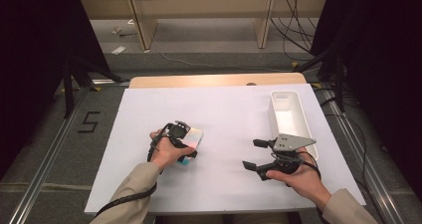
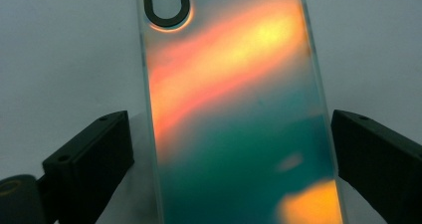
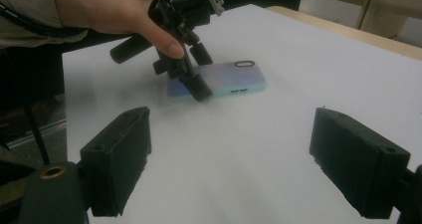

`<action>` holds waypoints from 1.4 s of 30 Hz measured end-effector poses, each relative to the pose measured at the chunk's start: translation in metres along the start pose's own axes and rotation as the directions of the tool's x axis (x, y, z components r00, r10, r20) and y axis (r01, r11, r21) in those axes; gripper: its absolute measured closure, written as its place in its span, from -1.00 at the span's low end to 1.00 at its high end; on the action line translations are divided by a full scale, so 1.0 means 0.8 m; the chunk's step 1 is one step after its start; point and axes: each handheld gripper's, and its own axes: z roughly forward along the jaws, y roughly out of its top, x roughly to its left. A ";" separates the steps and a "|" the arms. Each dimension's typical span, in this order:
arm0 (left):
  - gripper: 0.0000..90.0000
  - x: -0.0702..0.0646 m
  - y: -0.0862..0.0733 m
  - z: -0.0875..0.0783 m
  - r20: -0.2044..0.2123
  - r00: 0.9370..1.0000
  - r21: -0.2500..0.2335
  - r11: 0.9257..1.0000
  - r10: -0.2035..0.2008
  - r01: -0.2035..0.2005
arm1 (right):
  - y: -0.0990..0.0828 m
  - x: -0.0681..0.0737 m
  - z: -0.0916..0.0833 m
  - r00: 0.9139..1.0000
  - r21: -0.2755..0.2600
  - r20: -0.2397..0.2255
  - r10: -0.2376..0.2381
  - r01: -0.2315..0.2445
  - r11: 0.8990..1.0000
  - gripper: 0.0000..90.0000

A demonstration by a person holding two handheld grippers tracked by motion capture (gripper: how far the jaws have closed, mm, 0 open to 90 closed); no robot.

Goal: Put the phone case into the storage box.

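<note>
The left tool (image 2: 229,149) straddles the iridescent phone case (image 2: 234,109) with jaws open, not gripping, so closing off-centre could skid it across the bench (image 1: 229,109); the right tool (image 1: 259,155), nearby, gapes empty.

- Phone case (image 2: 234,114): glossy, smooth plastic, iridescent orange-to-teal sheen.
- Table sheet (image 1: 224,114): matt white, paper-like, smooth.
- Table edge (image 1: 214,79): light wood.
- Bin (image 1: 303,117): smooth white plastic.
- Left gripper (image 2: 229,149): matt black plastic jaws.
- Sleeve (image 1: 132,189): beige cloth.

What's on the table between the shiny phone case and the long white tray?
Nothing: in the high view, bare white table separates phone case and tray.
</note>
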 end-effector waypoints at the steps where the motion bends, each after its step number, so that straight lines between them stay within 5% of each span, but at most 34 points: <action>1: -0.87 -0.001 0.000 -0.001 -0.001 1.000 0.002 1.000 -0.003 0.003 | 0.000 0.000 0.000 1.000 0.000 0.000 0.000 0.000 1.000 -0.61; 7: -0.70 -0.006 0.000 -0.004 -0.002 1.000 0.006 1.000 -0.013 0.013 | 0.000 0.000 0.000 1.000 0.000 -0.002 0.000 0.000 1.000 -0.61; 42: -0.62 -0.006 -0.001 -0.007 -0.008 0.998 -0.006 0.998 -0.057 0.057 | 0.000 0.001 0.000 1.000 -0.001 -0.005 -0.001 0.001 1.000 -0.60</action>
